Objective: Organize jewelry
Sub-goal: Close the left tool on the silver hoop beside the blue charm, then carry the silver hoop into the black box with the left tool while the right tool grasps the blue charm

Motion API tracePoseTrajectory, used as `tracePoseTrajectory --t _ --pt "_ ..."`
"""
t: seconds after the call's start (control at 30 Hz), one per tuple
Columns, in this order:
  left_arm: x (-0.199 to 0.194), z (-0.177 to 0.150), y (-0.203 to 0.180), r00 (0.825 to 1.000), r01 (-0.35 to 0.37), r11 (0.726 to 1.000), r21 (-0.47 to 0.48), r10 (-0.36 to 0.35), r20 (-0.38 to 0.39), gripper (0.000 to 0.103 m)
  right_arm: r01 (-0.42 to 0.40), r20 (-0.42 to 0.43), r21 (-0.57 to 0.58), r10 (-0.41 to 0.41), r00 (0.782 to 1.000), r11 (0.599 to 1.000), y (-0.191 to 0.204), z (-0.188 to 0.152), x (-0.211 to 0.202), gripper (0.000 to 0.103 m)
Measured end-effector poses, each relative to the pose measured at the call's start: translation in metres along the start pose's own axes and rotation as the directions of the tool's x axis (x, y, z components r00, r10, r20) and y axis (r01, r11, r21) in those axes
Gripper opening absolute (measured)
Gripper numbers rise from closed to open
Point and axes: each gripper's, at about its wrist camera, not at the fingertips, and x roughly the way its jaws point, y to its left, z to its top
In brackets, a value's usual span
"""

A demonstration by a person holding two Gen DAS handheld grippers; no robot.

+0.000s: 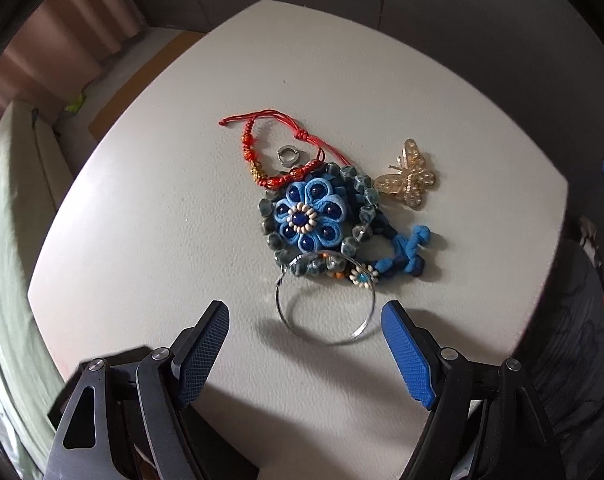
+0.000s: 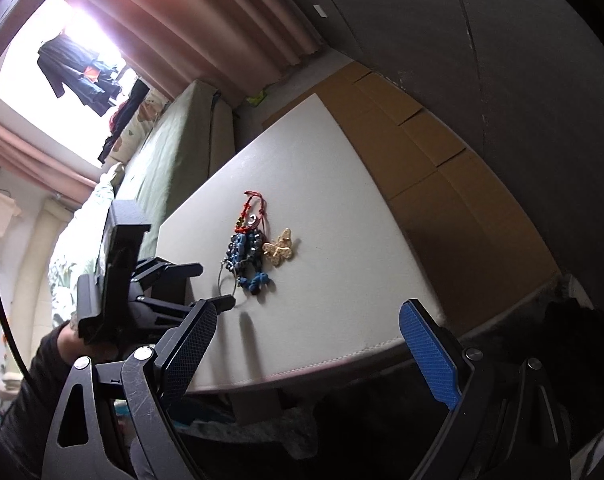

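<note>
Five pieces of jewelry lie clustered on a pale grey square table (image 1: pixel 182 184), with both hand-held grippers spread wide and holding nothing.

Counted at centre frame of the left wrist view: one red knotted cord bracelet (image 1: pixel 278 156), one small silver ring (image 1: pixel 288 155) inside its loop, one blue fabric flower necklace with grey-green glass beads (image 1: pixel 307 216), one gold filigree butterfly brooch (image 1: pixel 409 180) to the right, and one thin silver wire bangle (image 1: pixel 325 300) whose far edge overlaps the beads. The left gripper (image 1: pixel 305 316) sits at the bottom, the bangle just ahead between its fingers. In the right wrist view, the right gripper (image 2: pixel 307 320) hangs off the table's near edge, well apart from the cluster.
</note>
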Motion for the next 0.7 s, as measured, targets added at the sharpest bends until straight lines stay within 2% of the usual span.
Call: tracePoseTrajectory --t 0.23,0.33,0.37,0.4,0.5,0.7 --pt "0.004 0.009 0.003 0.999 0.039 0.999 0.0 -0.039 0.022 0.077 0.018 -0.004 0.005 -0.018 1.0 1.0 -0.005 0.0 -0.005 0.094" --pt "0.003 0.008 0.004 0.998 0.056 0.998 -0.017 -0.055 0.042 0.069 0.022 0.001 -0.003 -0.022 1.0 1.0 -0.002 -0.001 -0.007 0.094" --pt "0.002 0.007 0.003 0.997 0.057 0.998 -0.016 -0.056 0.047 0.062 0.021 0.002 -0.004 -0.021 1.0 1.0 -0.001 -0.001 -0.007 0.094" --pt "0.0 0.007 0.002 0.997 0.058 0.998 -0.013 -0.057 0.052 0.051 0.018 0.002 -0.004 -0.018 1.0 1.0 -0.001 -0.001 -0.006 0.094" --pt "-0.002 0.007 0.005 0.997 0.067 0.997 -0.045 -0.065 0.042 0.051 0.015 -0.006 0.0 -0.015 1.0 1.0 0.001 -0.001 -0.002 0.094" --pt "-0.017 -0.002 0.017 0.992 0.091 0.986 -0.138 -0.078 0.098 0.051 -0.003 -0.022 -0.015 0.003 1.0 1.0 0.01 0.003 0.01 0.094"
